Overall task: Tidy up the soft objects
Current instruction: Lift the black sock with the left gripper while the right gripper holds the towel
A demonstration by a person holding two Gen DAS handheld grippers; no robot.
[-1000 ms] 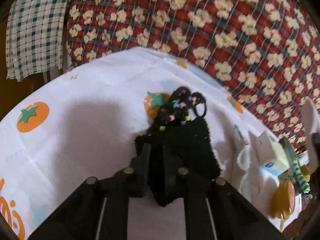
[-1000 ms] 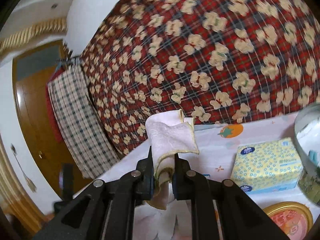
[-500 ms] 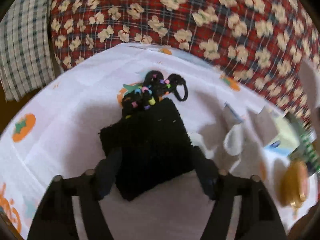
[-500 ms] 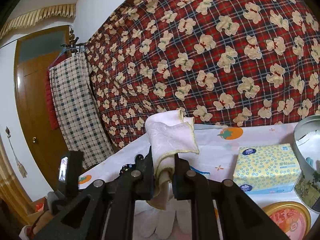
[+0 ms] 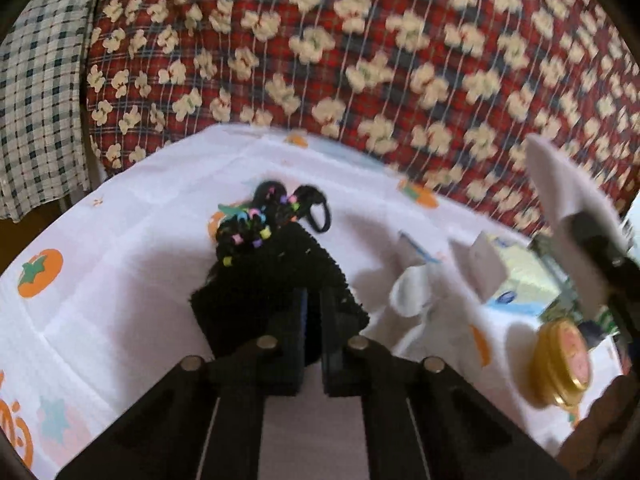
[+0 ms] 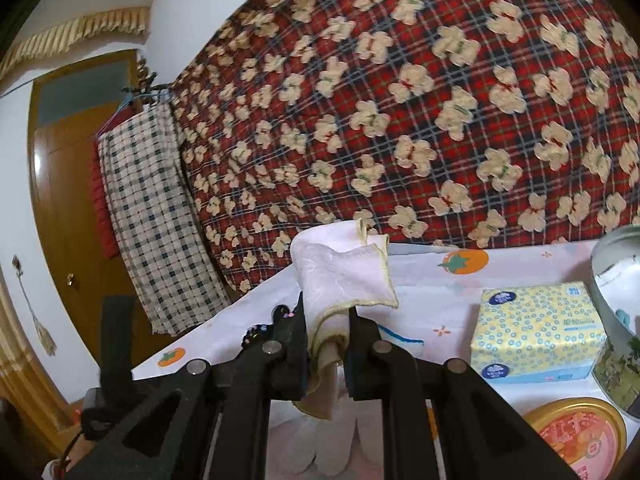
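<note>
Black fuzzy cloth (image 5: 276, 280) sits pinched in your left claw (image 5: 312, 312) on the worktop (image 5: 120, 280), beaded ties (image 5: 260, 220) just beyond. Right view: your right claw (image 6: 328, 336) pinches the white cloth (image 6: 340, 276) aloft; next, choose its resting spot.

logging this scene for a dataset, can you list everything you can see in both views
black fuzzy cloth: 1, black, on the tablecloth, pinched in the left tongs
hair ties: a bunch, black with coloured beads, at the cloth's far end
white cloth: 1, white with yellow hem, in the right tongs
tissue box: 1, yellow and blue, right
round tin: 1, silver, far right
gold lid: 1, gold rim, pink top, near right
tablecloth: 1, white with orange fruit print
plaid blanket: 1, red with cream flowers, behind
checked cloth: 1, hanging left
left tongs: shut
right tongs: shut
</note>
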